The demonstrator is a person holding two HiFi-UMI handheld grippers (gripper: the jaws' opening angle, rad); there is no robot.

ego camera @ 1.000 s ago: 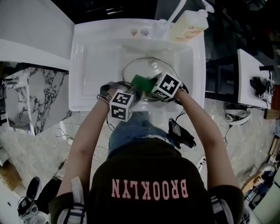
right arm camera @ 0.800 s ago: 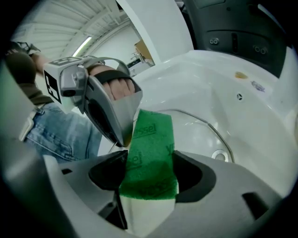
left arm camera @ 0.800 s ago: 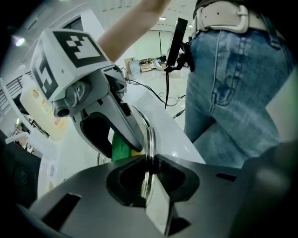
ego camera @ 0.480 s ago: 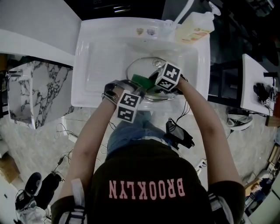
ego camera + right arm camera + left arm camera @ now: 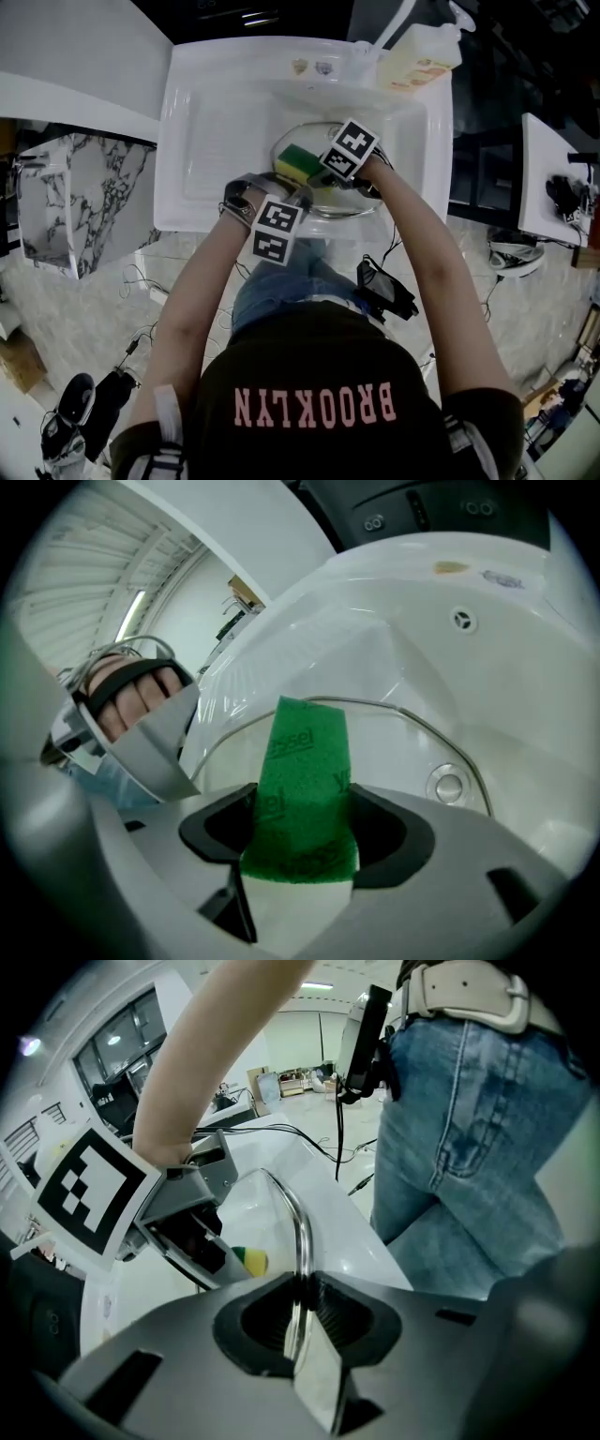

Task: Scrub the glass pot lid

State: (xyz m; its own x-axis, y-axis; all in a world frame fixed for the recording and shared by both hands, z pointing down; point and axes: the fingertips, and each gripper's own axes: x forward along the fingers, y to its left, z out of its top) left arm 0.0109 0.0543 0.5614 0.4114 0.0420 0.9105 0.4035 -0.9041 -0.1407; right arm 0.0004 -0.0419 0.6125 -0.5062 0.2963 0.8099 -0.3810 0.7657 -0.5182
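One round glass lid (image 5: pixel 403 752), coarse sponge (image 5: pixel 302 789)

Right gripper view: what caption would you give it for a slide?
Right tool clamped on a green scouring sponge, with the glass pot lid lying in the white sink beyond.

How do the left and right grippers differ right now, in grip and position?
The left gripper is shut on the thin metal rim of the glass lid, fingers nearly together. The right gripper is shut on a thick green sponge, fingers wide apart. In the head view the left gripper sits at the lid's near edge, while the right reaches over the lid. Both point down into the sink.
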